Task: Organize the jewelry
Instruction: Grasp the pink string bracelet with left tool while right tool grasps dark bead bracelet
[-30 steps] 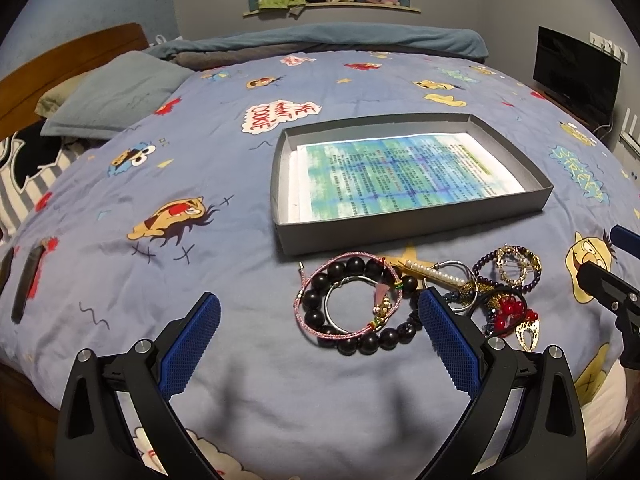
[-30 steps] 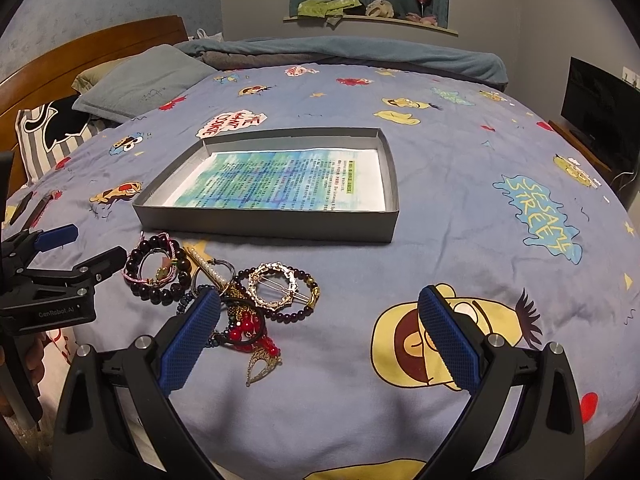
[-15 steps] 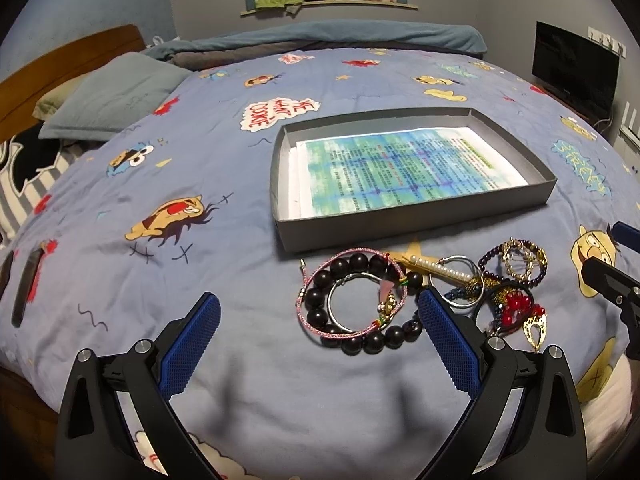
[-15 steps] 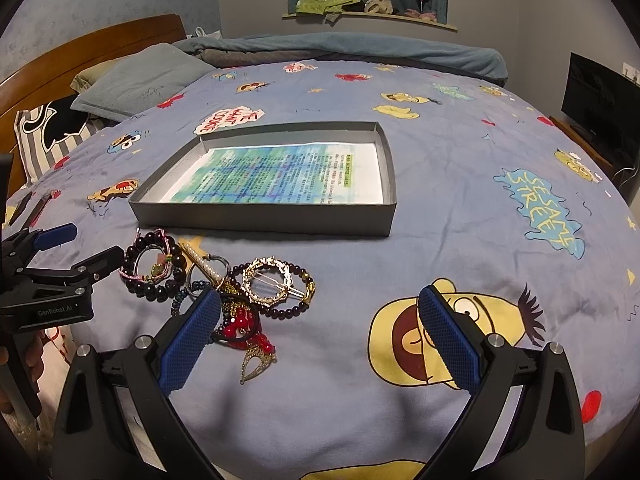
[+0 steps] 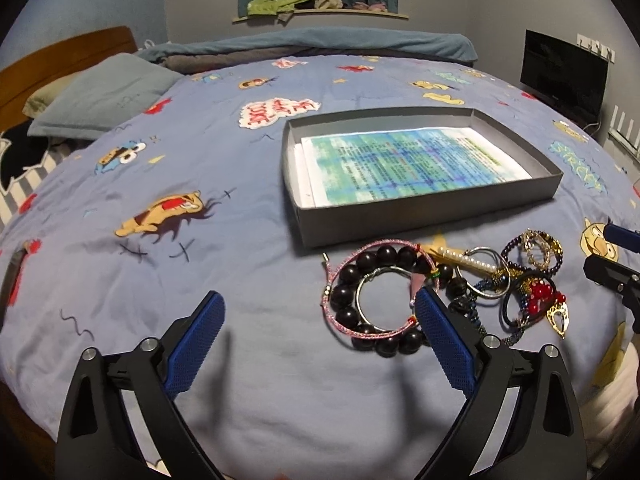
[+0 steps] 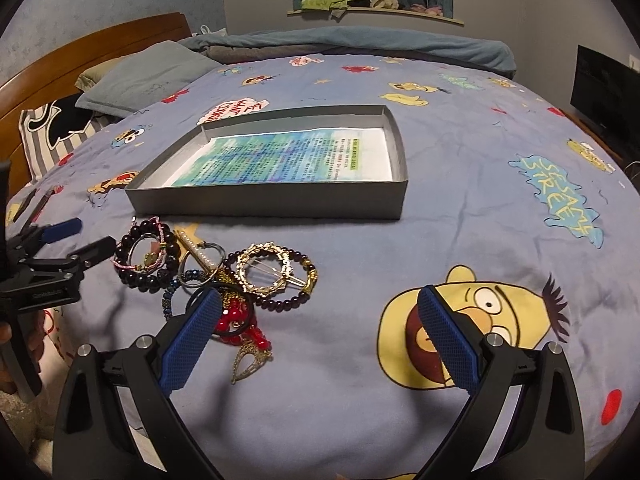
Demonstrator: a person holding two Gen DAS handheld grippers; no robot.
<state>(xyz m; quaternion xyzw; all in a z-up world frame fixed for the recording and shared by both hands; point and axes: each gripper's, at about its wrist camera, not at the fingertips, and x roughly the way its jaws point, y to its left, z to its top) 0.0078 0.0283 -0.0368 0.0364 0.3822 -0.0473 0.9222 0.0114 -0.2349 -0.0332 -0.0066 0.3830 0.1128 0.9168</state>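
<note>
A pile of jewelry lies on the blue bedspread in front of a shallow grey box [image 5: 420,208] [image 6: 280,200] lined with printed paper. It holds a black bead bracelet [image 5: 360,276] [image 6: 136,276] with a pink cord, a pearl clip [image 5: 464,258], a gold ring hairpin [image 6: 272,268] on dark beads, and a red bead piece [image 5: 540,294] [image 6: 236,322]. My left gripper [image 5: 320,336] is open and empty, its right finger at the black bracelet. My right gripper [image 6: 316,336] is open and empty, its left finger over the red piece.
The bed has pillows [image 5: 104,96] and a wooden headboard [image 6: 80,60] at the left, a folded blanket [image 5: 320,44] at the far end. A dark TV screen [image 5: 564,72] stands to the right. A shelf with clothes [image 6: 360,0] hangs on the wall.
Both grippers have drawn slightly nearer to the jewelry pile. The jewelry and box have not moved.
</note>
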